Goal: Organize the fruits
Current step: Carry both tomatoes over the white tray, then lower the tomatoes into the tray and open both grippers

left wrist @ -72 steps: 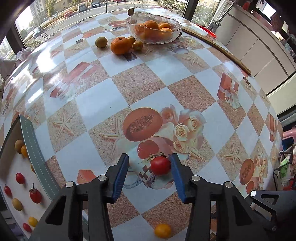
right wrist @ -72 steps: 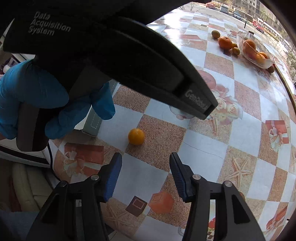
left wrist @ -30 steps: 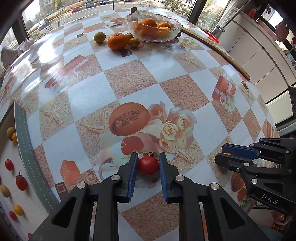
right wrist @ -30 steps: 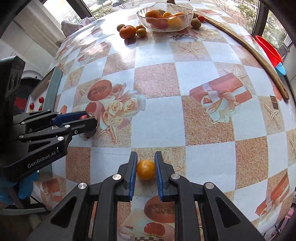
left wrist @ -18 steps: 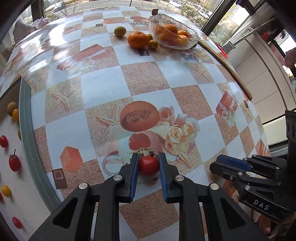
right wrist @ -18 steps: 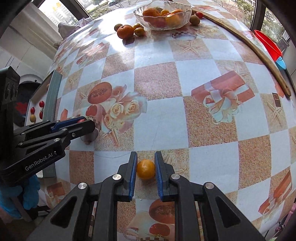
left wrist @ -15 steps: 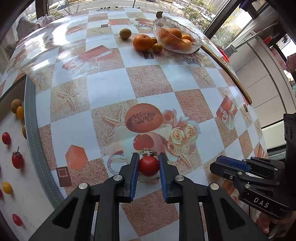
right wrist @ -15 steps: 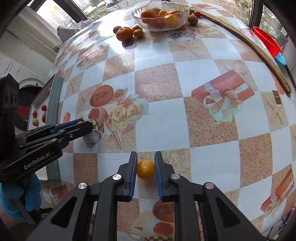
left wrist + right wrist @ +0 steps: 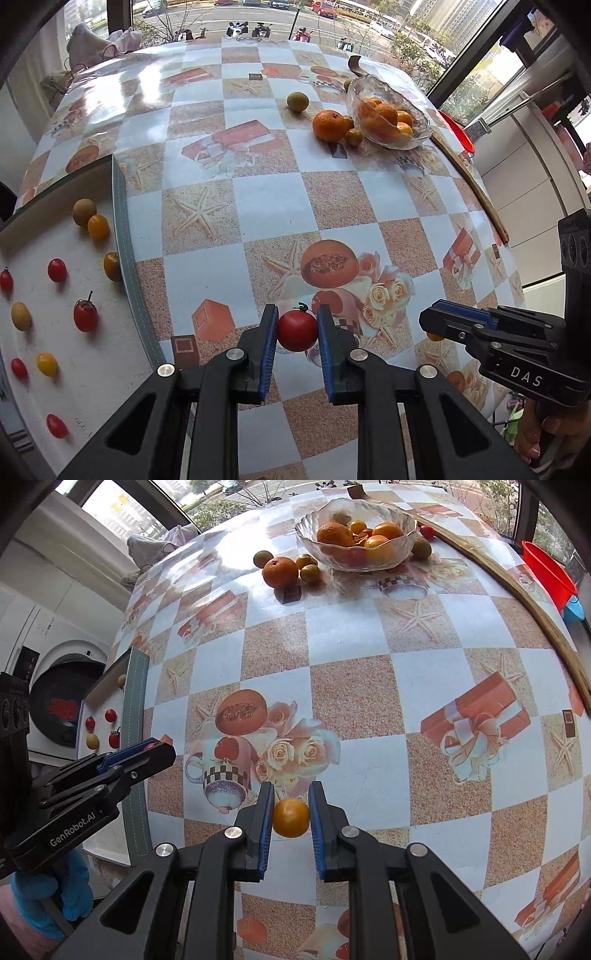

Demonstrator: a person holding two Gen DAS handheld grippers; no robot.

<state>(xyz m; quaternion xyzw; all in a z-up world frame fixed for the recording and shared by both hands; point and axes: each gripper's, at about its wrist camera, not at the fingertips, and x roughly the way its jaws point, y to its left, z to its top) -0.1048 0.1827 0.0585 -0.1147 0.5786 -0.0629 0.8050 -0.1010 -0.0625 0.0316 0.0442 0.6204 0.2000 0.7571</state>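
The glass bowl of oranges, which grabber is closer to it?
Neither clearly: the left gripper, shut on the red tomato, and the right gripper, shut on the small orange fruit, both sit far from the glass bowl.

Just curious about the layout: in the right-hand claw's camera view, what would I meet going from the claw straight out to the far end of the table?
Small orange tomato held in the right claw → printed melon picture → large mandarin → glass bowl of fruit.
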